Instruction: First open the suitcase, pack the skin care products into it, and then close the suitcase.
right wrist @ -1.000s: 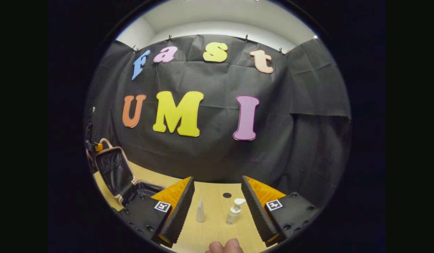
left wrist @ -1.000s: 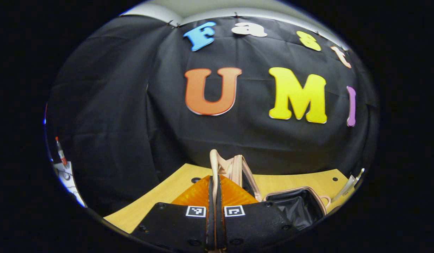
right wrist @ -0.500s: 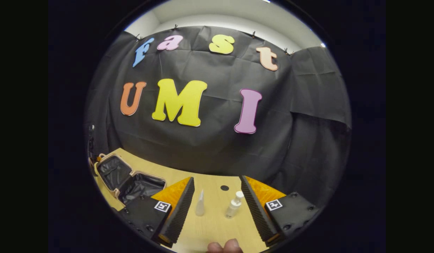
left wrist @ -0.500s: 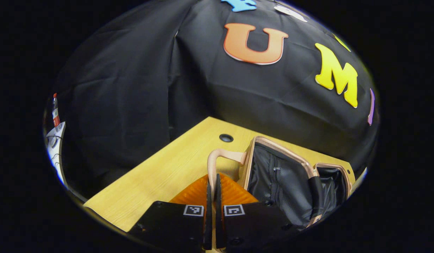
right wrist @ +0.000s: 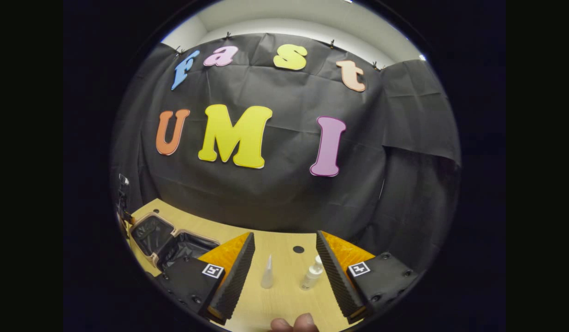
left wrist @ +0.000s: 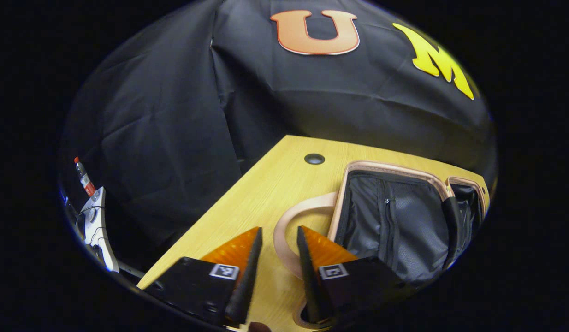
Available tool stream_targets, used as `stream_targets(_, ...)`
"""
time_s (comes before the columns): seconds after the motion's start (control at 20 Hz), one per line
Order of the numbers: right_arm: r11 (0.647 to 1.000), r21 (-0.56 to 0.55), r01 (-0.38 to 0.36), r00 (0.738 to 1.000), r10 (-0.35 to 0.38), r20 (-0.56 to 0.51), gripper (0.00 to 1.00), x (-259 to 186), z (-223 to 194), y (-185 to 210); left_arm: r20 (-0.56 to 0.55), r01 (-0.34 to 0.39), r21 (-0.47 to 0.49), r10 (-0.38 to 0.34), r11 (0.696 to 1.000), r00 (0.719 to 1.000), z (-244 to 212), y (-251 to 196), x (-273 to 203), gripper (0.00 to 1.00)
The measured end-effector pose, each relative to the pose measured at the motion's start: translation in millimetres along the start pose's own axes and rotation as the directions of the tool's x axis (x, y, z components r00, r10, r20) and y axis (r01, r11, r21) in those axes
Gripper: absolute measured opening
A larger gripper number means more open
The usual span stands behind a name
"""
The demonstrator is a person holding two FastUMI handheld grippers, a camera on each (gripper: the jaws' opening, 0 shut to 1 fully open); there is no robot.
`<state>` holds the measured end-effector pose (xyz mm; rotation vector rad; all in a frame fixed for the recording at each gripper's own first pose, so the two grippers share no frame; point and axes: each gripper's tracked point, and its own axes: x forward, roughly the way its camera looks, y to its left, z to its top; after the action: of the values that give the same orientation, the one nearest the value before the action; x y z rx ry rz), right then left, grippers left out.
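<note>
Suitcase (left wrist: 395, 221) lies opened flat toward the bench's (left wrist: 266, 193) left end, lid and base side by side, dark lining up. Its handle (left wrist: 289, 221) curves out flat on the wood. Left gripper (left wrist: 277, 276) is released, jaws parted; the handle loop passes between and under the fingers, nothing clamped.

Right gripper (right wrist: 284, 272) also spread wide, holding nothing. A hand's fingertips (right wrist: 293, 323) show at the bottom edge of the right gripper view. Directly ahead between its fingers, standing on the bench: a slim pointed tube (right wrist: 267, 278) on the left, a pump bottle (right wrist: 312, 275) just right of it, near each other but apart. Both upright, long axes vertical.

Judgement: opening is done; packing comes next. Right gripper is nearer the products; the suitcase (right wrist: 174, 240) lies well off to their left, so carry goes leftward.
</note>
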<state>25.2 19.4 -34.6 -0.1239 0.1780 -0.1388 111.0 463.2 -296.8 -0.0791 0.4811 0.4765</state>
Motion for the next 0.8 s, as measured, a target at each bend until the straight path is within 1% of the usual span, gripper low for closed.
stream_targets(0.05, 1.0, 0.008, -0.008, 1.0, 0.008, 0.006, 0.77, 1, 1, 1, 0.054, 0.005, 0.016, -0.006, 1.0, 0.999, 21, -3, -16, 0.69)
stream_targets(0.1, 1.0, 0.013, -0.014, 1.0, 0.014, 0.013, 0.79, 2, 2, 1, 0.12, 0.001, 0.04, -0.006, 0.999, 0.993, 46, -11, -41, 0.85)
stream_targets(0.15, 1.0, 0.021, -0.023, 1.0, 0.023, 0.015, 0.79, 4, 0, 0, 0.169, 0.002, 0.064, -0.013, 0.998, 0.986, 65, -23, -55, 1.0)
stream_targets(0.3, 0.997, 0.065, -0.05, 0.999, 0.049, 0.012, 0.79, 6, -7, -7, 0.28, 0.043, 0.099, -0.069, 0.994, 0.957, 111, -80, -126, 1.0)
stream_targets(0.4, 0.995, 0.085, -0.059, 0.998, 0.059, 0.013, 0.79, 8, -13, -18, 0.328, 0.081, 0.095, -0.109, 0.992, 0.938, 124, -133, -168, 1.0)
stream_targets(0.5, 0.993, 0.096, -0.063, 0.998, 0.061, 0.015, 0.79, 9, -21, -34, 0.336, 0.138, 0.083, -0.158, 0.987, 0.928, 122, -193, -200, 1.0)
stream_targets(0.6, 0.992, 0.108, -0.062, 0.998, 0.061, 0.01, 0.79, 10, -29, -52, 0.33, 0.203, 0.066, -0.213, 0.977, 0.92, 109, -246, -228, 1.0)
stream_targets(0.65, 0.992, 0.113, -0.062, 0.998, 0.062, 0.005, 0.8, 11, -34, -61, 0.335, 0.224, 0.08, -0.238, 0.971, 0.912, 105, -272, -242, 1.0)
stream_targets(0.7, 0.992, 0.115, -0.059, 0.998, 0.06, 0.002, 0.8, 13, -39, -71, 0.336, 0.241, 0.103, -0.262, 0.965, 0.905, 102, -297, -256, 0.94)
stream_targets(0.75, 0.992, 0.116, -0.059, 0.998, 0.06, 0.0, 0.8, 13, -44, -79, 0.34, 0.269, 0.122, -0.295, 0.955, 0.893, 98, -322, -269, 1.0)
stream_targets(0.8, 0.992, 0.113, -0.057, 0.998, 0.059, -0.008, 0.77, 14, -49, -87, 0.348, 0.303, 0.139, -0.333, 0.943, 0.876, 96, -346, -280, 1.0)
